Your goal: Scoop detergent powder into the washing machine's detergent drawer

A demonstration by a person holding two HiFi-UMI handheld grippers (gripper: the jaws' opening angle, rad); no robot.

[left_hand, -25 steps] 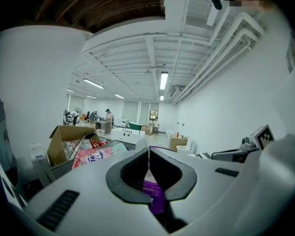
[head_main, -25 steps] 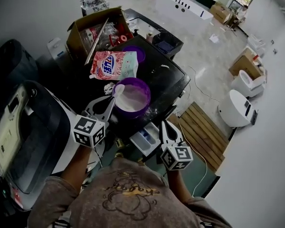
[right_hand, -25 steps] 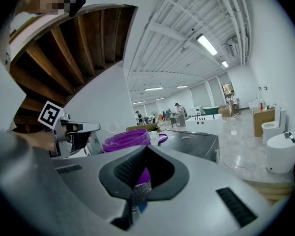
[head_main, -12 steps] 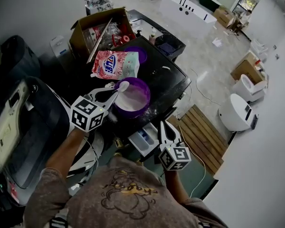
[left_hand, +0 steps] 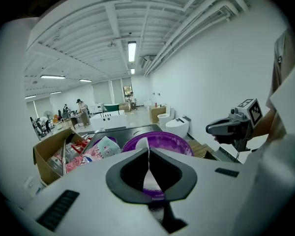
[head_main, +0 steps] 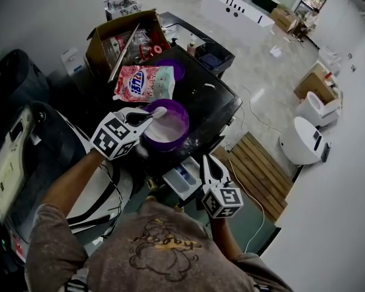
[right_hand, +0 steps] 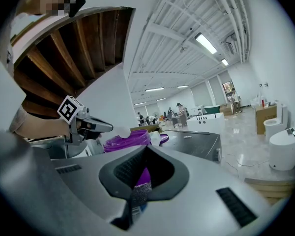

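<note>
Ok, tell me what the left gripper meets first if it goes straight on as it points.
Probably the powder in the purple bowl; the left gripper's white scoop points over its rim.

Grey-brown short-sleeved T-shirt (head_main: 164, 257), dark swirly print. Left gripper (head_main: 147, 119) and right gripper (head_main: 205, 161): white bodies, black tapered jaws with ribbed black inner pads. Each carries a white marker cube (head_main: 115, 137) with black squares.

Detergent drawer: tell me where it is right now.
In the head view the detergent drawer juts out open at lower centre, below the purple bowl and immediately left of the right gripper.
</note>
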